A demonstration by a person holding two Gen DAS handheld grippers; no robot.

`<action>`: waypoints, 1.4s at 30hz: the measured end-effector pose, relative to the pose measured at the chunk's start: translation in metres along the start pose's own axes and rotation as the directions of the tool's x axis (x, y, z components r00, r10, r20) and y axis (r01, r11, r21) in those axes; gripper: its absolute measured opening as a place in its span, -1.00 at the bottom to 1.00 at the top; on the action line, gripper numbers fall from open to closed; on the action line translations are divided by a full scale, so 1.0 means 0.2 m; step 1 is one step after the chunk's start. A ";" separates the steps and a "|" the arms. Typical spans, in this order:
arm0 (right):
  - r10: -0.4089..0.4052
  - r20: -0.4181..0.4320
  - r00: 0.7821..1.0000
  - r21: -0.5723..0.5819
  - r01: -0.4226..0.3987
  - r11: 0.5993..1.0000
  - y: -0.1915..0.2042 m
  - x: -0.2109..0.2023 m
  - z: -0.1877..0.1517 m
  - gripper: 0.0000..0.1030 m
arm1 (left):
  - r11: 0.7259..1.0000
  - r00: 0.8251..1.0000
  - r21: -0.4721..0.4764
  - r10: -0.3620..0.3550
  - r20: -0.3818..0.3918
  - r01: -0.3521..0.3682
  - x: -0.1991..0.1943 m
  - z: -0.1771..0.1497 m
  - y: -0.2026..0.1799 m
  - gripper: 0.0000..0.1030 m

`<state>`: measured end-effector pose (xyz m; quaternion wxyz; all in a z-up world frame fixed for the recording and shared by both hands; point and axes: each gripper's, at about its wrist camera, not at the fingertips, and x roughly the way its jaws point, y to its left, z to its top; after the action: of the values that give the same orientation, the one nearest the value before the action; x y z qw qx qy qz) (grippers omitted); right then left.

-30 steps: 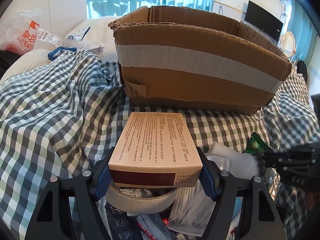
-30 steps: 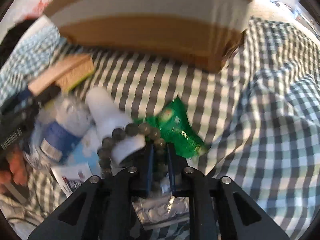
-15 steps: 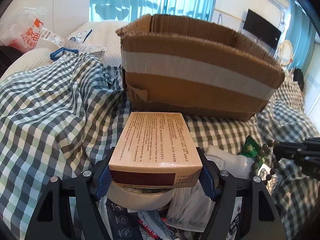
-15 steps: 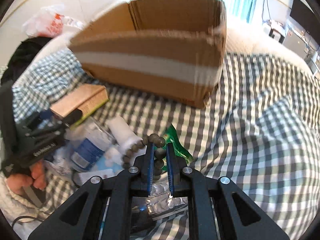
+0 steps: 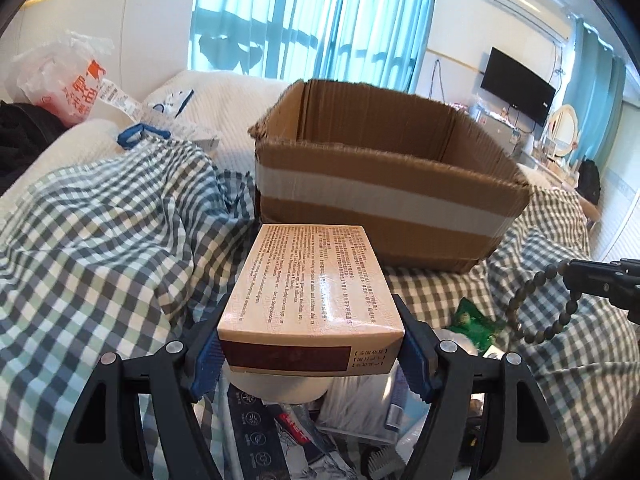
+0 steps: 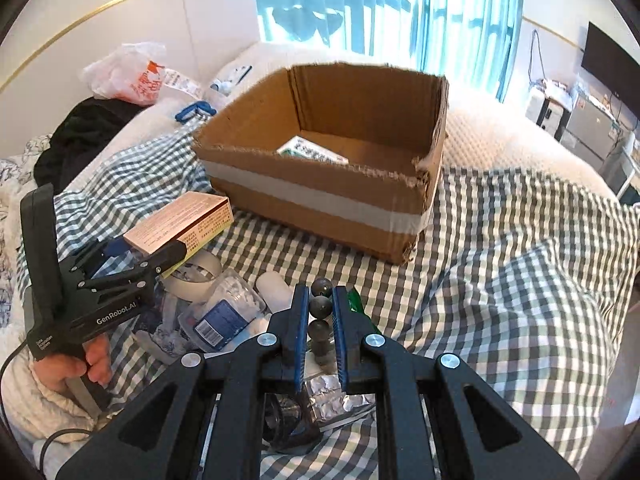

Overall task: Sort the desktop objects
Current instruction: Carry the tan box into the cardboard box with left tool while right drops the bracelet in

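We are clamping a glossy tan carton [image 5: 312, 296], printed with fine text too small to read, between the blue pads of our left gripper [image 5: 310, 354], whose black body is reading "GenRobot.AI". Our right gripper [image 6: 320, 316] is pinching a strand of dark round beads [image 6: 320, 306]. Both are hanging just in front of the corrugated cardboard box [image 6: 320, 200], which is wearing a pale tape band and holding what may be a green-and-white packet [image 6: 312, 151]. Beneath them, clutter is lying on checked cloth [image 6: 500, 280].
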<state>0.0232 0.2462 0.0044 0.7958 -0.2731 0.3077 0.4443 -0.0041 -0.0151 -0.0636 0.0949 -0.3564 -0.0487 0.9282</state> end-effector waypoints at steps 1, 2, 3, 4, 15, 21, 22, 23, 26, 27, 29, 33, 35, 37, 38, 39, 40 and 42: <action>0.006 0.007 1.000 -0.004 -0.006 1.000 0.00 -0.01 0.01 -0.79 | 1.000 1.000 -0.002 -0.001 0.005 0.001 -0.02 0.01 -0.01 0.45; 0.010 0.019 1.000 -0.007 -0.010 1.000 0.01 -0.04 0.01 -0.79 | 1.000 1.000 -0.002 -0.003 0.008 0.003 -0.03 0.01 -0.01 0.45; 0.011 0.026 1.000 -0.012 -0.011 1.000 0.01 -0.06 0.02 -0.79 | 1.000 1.000 -0.002 -0.003 0.014 0.003 -0.05 0.02 -0.02 0.45; 0.012 0.034 0.999 -0.019 -0.012 1.000 0.02 -0.07 0.03 -0.79 | 1.000 1.000 -0.002 -0.002 0.021 0.002 -0.07 0.02 -0.03 0.45; 0.014 0.124 0.992 -0.104 -0.001 0.995 0.06 -0.23 0.17 -0.79 | 0.999 0.995 0.021 -0.039 0.096 0.037 -0.25 0.16 -0.10 0.45; 0.006 0.171 0.985 -0.134 0.017 0.991 0.05 -0.29 0.28 -0.79 | 0.998 0.988 0.066 -0.024 0.154 0.014 -0.29 0.29 -0.15 0.45; 0.000 0.181 0.984 -0.139 0.026 0.990 0.05 -0.30 0.30 -0.79 | 0.998 0.986 0.065 -0.028 0.164 0.018 -0.30 0.32 -0.15 0.45; -0.003 0.189 0.982 -0.144 0.031 0.989 0.04 -0.31 0.33 -0.79 | 0.997 0.985 0.068 -0.031 0.171 0.020 -0.31 0.35 -0.16 0.45; -0.008 0.213 0.977 -0.147 0.040 0.988 0.01 -0.33 0.40 -0.79 | 0.996 0.980 0.092 -0.028 0.196 0.010 -0.31 0.43 -0.19 0.45; -0.010 0.219 0.976 -0.148 0.043 0.988 0.00 -0.33 0.42 -0.79 | 0.995 0.979 0.100 -0.032 0.201 0.012 -0.31 0.45 -0.20 0.45; -0.013 0.227 0.974 -0.147 0.047 0.988 -0.03 -0.32 0.48 -0.79 | 0.995 0.977 0.102 -0.045 0.210 0.024 -0.29 0.51 -0.21 0.45; -0.026 0.242 0.970 -0.144 0.063 0.988 -0.07 -0.29 0.56 -0.79 | 0.995 0.974 0.102 -0.035 0.224 0.012 -0.22 0.61 -0.23 0.45; -0.029 0.242 0.970 -0.143 0.065 0.988 -0.09 -0.26 0.61 -0.79 | 0.994 0.973 0.106 -0.034 0.229 0.010 -0.19 0.65 -0.23 0.45; -0.034 0.240 0.970 -0.132 0.067 0.989 -0.13 -0.22 0.66 -0.79 | 0.995 0.973 0.102 -0.039 0.228 0.016 -0.14 0.68 -0.23 0.45; -0.038 0.237 0.971 -0.128 0.070 0.989 -0.15 -0.19 0.68 -0.79 | 0.995 0.974 0.101 -0.039 0.224 0.016 -0.11 0.70 -0.23 0.45; -0.042 0.236 0.971 -0.123 0.073 0.990 -0.16 -0.17 0.69 -0.79 | 0.995 0.974 0.099 -0.037 0.224 0.015 -0.09 0.72 -0.23 0.45; -0.044 0.230 0.972 -0.118 0.073 0.990 -0.18 -0.14 0.71 -0.79 | 0.995 0.974 0.099 -0.036 0.222 0.015 -0.07 0.73 -0.23 0.45; -0.049 0.224 0.973 -0.111 0.076 0.991 -0.21 -0.09 0.74 -0.79 | 0.994 0.976 0.104 -0.035 0.215 0.013 -0.01 0.76 -0.24 0.45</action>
<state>0.0894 0.3225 0.1224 0.8210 -0.2785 0.1819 0.4640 -0.0984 0.0272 0.0575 0.1185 -0.2474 -0.0157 0.9615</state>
